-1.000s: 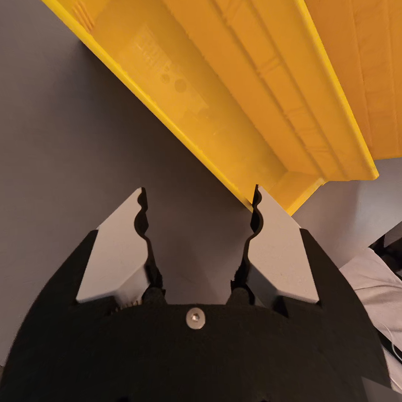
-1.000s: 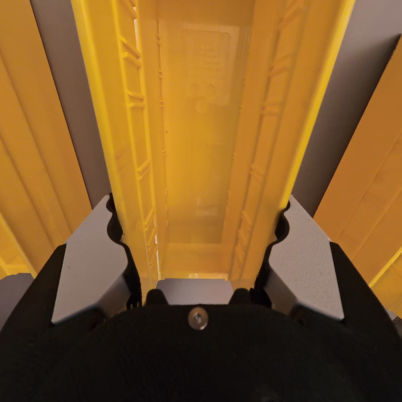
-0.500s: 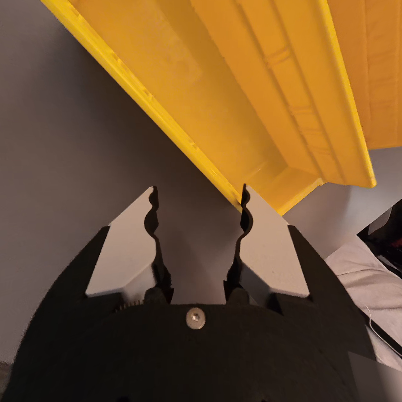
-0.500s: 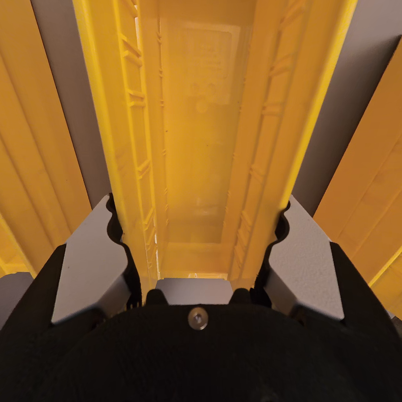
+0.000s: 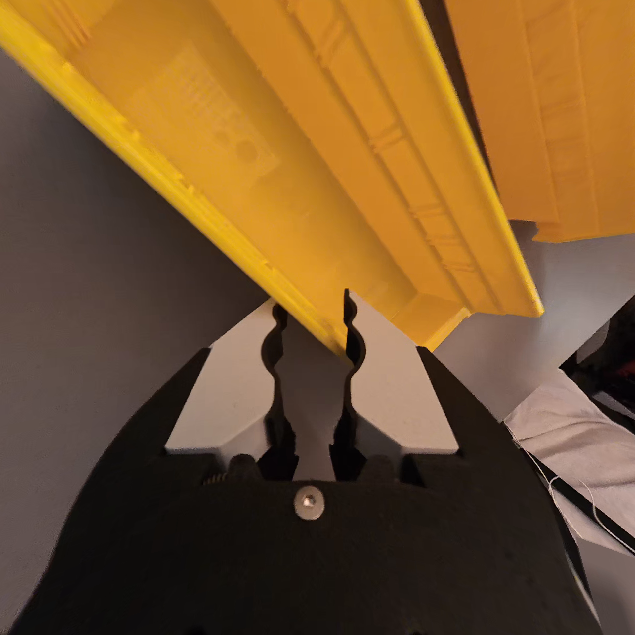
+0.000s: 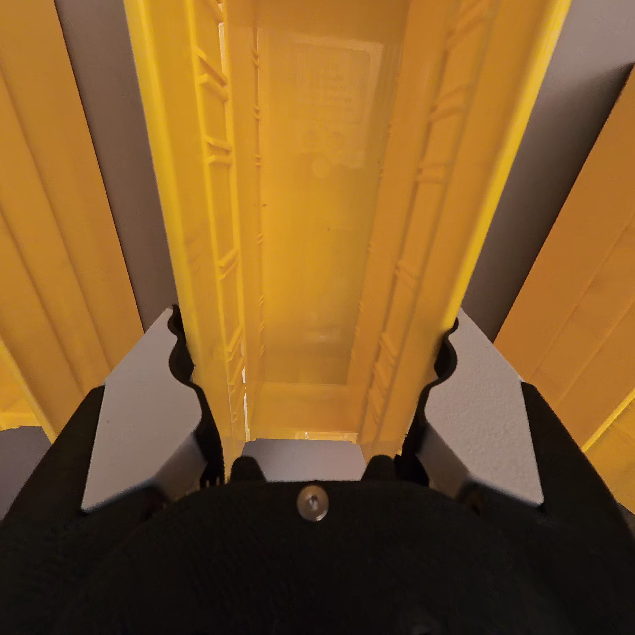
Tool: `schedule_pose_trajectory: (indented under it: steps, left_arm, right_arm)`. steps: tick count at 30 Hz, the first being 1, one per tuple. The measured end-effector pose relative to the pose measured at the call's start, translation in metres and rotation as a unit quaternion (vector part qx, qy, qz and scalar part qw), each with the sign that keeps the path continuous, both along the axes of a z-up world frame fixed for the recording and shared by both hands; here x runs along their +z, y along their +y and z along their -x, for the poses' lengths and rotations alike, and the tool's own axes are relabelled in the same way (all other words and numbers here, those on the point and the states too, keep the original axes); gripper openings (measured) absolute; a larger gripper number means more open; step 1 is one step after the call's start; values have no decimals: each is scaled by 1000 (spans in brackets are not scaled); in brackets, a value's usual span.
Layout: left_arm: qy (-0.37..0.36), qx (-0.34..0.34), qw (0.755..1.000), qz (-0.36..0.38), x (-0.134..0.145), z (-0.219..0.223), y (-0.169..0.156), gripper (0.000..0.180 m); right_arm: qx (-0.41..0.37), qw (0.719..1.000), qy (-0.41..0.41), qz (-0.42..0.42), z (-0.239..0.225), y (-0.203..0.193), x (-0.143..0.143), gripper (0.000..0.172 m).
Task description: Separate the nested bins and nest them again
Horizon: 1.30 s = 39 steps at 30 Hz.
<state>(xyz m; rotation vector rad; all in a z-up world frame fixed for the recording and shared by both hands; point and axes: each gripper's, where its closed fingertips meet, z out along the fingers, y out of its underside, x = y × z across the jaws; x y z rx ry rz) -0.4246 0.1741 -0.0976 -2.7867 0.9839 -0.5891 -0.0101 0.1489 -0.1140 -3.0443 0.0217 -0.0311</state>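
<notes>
On the left, the left gripper has its jaws narrowed around the near wall of a long yellow bin. That wall runs slantwise through the gap: the right finger lies against its inner side, while the left finger meets the rim only at its tip, so a firm pinch cannot be told. The bin lies on a grey worktop. Another yellow bin lies just beside its far side, with a dark slit between them. A pale cloth sits at the lower right edge.

Further right, the right gripper has its jaws spread wide, straddling one end of a yellow bin. Both dark pads press against the bin's outer side walls, and the view runs straight down its open trough. Grey worktop shows either side. More yellow bin walls flank it, one on the left, one on the right, both apart from the held bin.
</notes>
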Motion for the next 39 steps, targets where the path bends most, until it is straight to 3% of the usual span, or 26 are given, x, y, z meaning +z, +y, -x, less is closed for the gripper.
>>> schedule_pose_trajectory:
  steps: [26,28,32,39]
  left_arm:
    - [-15,-36,998,-43,4,-24,3,39]
    - [-30,-30,998,-42,11,-24,2,50]
    - [-57,-16,996,-69,34,-16,4,55]
    - [-121,24,977,-172,96,2,13,68]
  right_arm:
    - [5,1000,0,-28,0,2,0,145]
    - [7,999,-3,-37,0,3,1,144]
    - [20,998,-30,-55,-3,3,7,144]
    - [41,987,-61,-140,-1,11,44,143]
